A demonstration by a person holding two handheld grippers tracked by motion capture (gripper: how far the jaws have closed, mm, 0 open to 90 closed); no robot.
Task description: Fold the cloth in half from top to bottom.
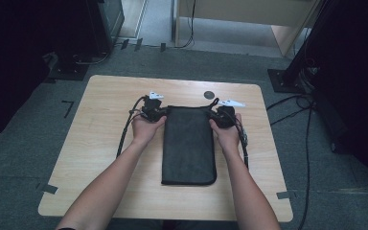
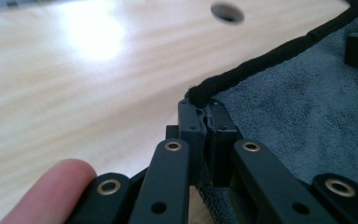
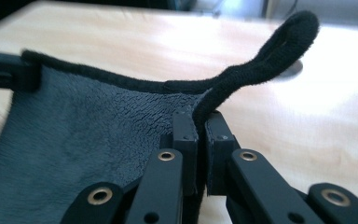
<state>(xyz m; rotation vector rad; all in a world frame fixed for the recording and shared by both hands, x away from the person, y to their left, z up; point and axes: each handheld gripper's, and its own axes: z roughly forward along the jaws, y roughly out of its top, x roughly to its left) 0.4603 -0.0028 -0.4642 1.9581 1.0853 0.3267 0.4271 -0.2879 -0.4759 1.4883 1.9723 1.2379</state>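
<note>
A dark grey cloth (image 1: 189, 143), folded into a long rectangle with black trim, lies on the wooden table (image 1: 100, 120). My left gripper (image 1: 160, 112) is shut on its far left corner, and the left gripper view has the jaws (image 2: 205, 116) pinching the trimmed edge of the cloth (image 2: 307, 107). At the far right corner my right gripper (image 1: 215, 115) is shut on the cloth too. In the right gripper view its jaws (image 3: 199, 123) clamp the cloth (image 3: 88, 121) just below a black hanging loop (image 3: 279, 42) that stands up. The far edge is lifted slightly off the table.
A round dark hole (image 1: 209, 94) sits in the table just beyond the cloth's far edge. Cables trail from both grippers along the person's forearms. Dark stands and floor cables (image 1: 297, 105) surround the table.
</note>
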